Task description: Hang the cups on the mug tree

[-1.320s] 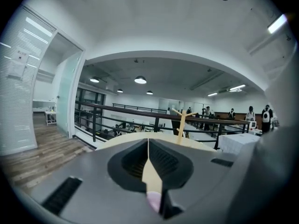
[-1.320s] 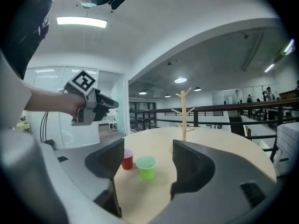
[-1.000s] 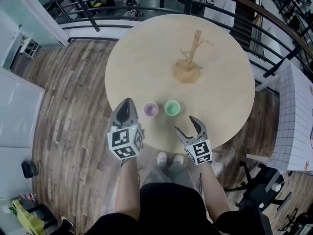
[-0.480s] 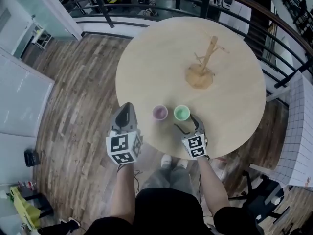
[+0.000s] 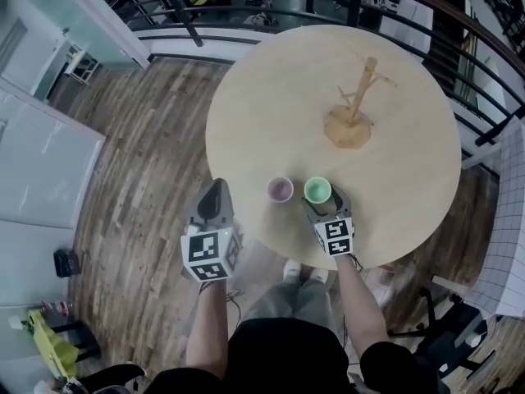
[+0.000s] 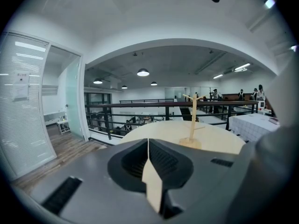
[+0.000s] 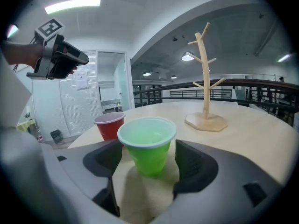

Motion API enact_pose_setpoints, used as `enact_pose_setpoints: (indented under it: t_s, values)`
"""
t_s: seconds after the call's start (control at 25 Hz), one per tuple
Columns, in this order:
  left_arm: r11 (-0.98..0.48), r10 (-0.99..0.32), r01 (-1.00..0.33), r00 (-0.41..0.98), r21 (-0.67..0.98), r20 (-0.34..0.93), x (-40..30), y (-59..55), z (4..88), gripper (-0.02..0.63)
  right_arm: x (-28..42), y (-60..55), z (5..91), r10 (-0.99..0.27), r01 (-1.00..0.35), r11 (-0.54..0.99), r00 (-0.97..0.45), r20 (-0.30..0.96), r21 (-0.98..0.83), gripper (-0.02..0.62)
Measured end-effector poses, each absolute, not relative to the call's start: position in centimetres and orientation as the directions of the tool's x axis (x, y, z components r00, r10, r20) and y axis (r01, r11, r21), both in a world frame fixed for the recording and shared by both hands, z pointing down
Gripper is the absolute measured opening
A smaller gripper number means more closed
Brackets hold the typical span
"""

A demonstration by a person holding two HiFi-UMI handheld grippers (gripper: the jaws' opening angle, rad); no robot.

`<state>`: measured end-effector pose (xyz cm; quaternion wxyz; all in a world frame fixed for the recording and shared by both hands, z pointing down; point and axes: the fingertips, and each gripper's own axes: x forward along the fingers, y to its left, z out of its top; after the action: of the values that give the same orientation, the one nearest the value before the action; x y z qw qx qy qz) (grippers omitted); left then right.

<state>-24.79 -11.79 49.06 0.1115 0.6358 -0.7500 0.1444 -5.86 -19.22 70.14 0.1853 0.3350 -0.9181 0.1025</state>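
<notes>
From the head view, the mug tree (image 5: 354,113) is seen upright on the round table (image 5: 246,113). The green cup (image 5: 317,190) and the red cup (image 5: 280,190) are set side by side, well apart from the mug tree, toward the person. The left gripper (image 5: 216,189) is held farther still from the mug tree, off the table's rim.

In the left gripper view, the jaws are pressed together, with the mug tree seen ahead.

In the right gripper view, the right gripper (image 7: 147,169) has its jaws spread wide. They have just been opening. The green cup stands between them, untouched by the pads.
</notes>
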Motion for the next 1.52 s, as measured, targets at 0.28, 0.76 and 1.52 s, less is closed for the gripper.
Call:
enact_pose_setpoints:
  t_s: [0.28,0.76,1.52]
  values:
    - [0.115,-0.922,-0.991,-0.134,-0.075,0.364,-23.7,-12.2,49.3,0.014,-6.0,-19.1,69.2,-0.594,-0.656,0.752,-0.712,0.373,-0.054,0.304]
    - [0.031,-0.944,-0.998,-0.045,-0.047,0.327,-19.9,-14.3,47.6,0.014,-1.4,-17.6,54.0,-0.746,-0.754,0.656,-0.654,0.123,-0.031,0.302]
    - [-0.114,-0.982,-0.985,0.132,0.132,0.138,-11.6,-22.0,43.7,0.014,7.6,-16.7,40.1,-0.864,-0.857,0.494,-0.502,-0.025,0.148,0.299]
